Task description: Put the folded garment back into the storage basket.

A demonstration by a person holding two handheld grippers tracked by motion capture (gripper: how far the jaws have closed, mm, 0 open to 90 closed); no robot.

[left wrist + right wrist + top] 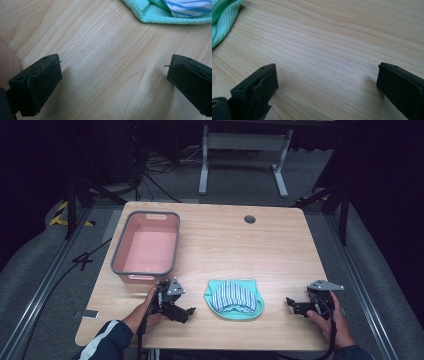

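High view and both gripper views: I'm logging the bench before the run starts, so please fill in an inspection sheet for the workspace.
Surface: light wooden table, with a round dark cable hole near the far edge.
Job's things: mint-green cloth with a blue-and-white striped piece on top, near the front edge between the grippers; pink bin with grey rim far left, nothing seen inside.
Clutter: nothing seen.
Grippers: left gripper open, left of the cloth and apart from it; right gripper open, right of the cloth and apart from it; nothing between either pair of jaws.
Cables: one trails from each gripper toward the person; more lie on the floor behind the table.
Surroundings: grey carpet, white frame legs behind, dark background.
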